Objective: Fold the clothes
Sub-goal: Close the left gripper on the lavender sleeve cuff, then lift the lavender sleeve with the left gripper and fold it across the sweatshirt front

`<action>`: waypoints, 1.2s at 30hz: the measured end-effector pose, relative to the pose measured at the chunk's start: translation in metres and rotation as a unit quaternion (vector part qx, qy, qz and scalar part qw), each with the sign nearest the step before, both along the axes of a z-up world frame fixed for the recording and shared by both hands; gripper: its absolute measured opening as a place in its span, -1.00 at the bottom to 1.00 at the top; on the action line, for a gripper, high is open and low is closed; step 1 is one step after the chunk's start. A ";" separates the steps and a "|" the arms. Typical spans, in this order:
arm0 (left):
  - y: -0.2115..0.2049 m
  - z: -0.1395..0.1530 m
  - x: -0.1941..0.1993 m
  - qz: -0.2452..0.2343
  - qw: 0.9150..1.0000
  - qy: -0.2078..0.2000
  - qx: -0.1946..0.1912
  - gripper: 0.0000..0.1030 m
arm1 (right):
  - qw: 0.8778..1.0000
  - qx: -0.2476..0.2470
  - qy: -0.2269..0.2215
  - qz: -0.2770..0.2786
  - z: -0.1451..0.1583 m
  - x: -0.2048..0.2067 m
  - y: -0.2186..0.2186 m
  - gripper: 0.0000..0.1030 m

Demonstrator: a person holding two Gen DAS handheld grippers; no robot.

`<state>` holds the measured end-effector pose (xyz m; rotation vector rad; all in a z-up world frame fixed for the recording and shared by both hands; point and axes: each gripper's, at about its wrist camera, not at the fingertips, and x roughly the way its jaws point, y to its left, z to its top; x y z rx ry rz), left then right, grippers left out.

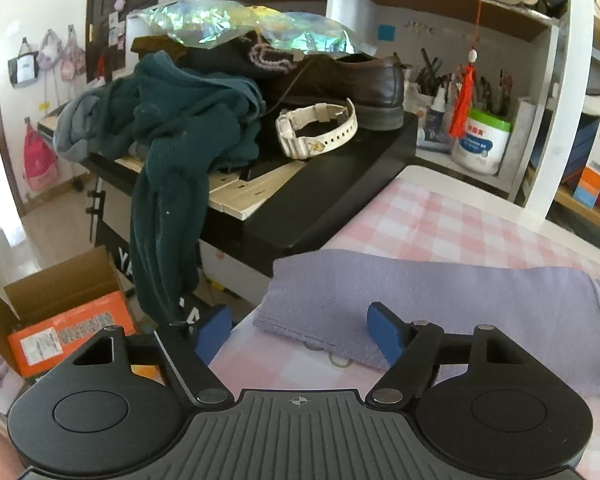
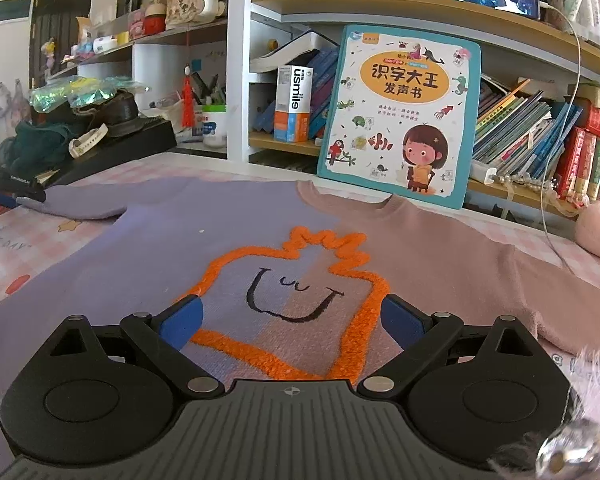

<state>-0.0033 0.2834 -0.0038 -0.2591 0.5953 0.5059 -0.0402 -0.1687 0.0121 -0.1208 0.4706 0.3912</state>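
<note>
So the sweater (image 2: 260,248), half lilac and half pink with an orange fuzzy face on the front, lies flat on the pink checked table (image 1: 440,216). Its lilac sleeve (image 1: 340,300) reaches out to the table's left edge. The left gripper (image 1: 300,334) sits right at that sleeve end, jaws fairly wide, nothing pinched, though one pad might be brushing the knit, hard to tell. The right gripper (image 2: 292,316) hangs over the sweater's front, jaws wide, holding nothing.

Shoe (image 1: 340,80): stood on the black stand beside a white watch (image 1: 316,130).
Children's book (image 2: 398,116): leaned upright against the bookshelf (image 2: 540,60).
Cardboard box (image 1: 66,312): sat on the floor.
</note>
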 end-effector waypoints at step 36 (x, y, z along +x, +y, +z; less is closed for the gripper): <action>-0.042 0.077 0.001 -0.090 0.982 -0.164 -0.033 -0.86 | 0.996 -0.071 -0.031 -0.044 0.002 -0.018 -0.033 0.86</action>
